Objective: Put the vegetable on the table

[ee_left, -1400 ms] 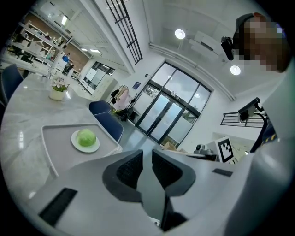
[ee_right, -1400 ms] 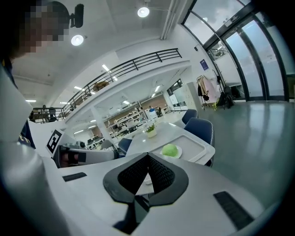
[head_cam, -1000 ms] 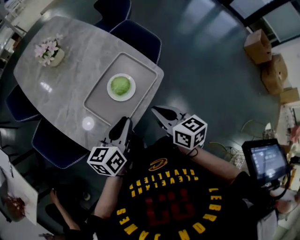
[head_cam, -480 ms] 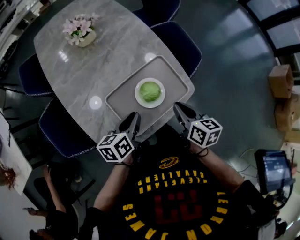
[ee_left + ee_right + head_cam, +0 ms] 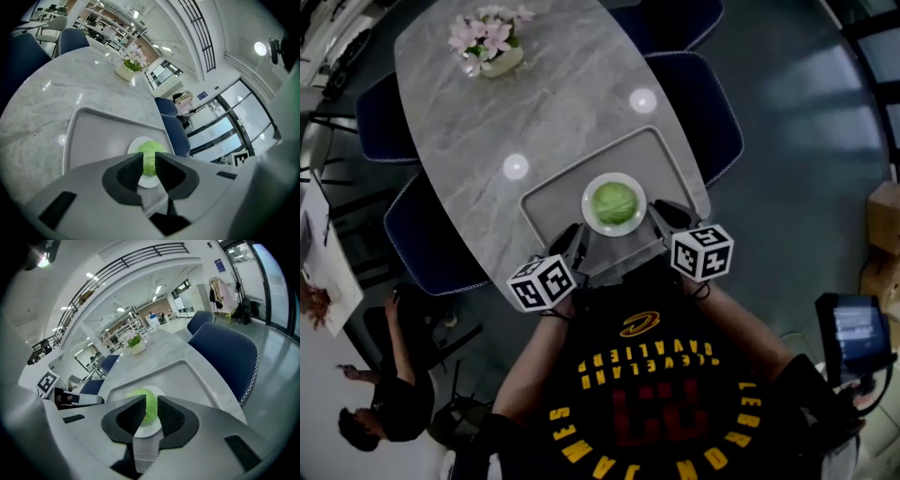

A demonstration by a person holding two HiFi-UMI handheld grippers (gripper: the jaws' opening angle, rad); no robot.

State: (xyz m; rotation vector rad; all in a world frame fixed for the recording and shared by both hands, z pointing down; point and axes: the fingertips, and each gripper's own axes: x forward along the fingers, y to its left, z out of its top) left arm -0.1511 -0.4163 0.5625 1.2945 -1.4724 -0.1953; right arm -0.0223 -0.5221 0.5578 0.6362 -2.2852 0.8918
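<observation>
Cabbage (image 5: 614,202) on a white plate (image 5: 588,212), inside a grey tray (image 5: 551,212) at the table's (image 5: 534,103) near end. We flank it, left gripper (image 5: 576,236) at seven o'clock, right gripper (image 5: 662,212) at four, each narrowly parted and empty, seemingly lining up a lift.
</observation>
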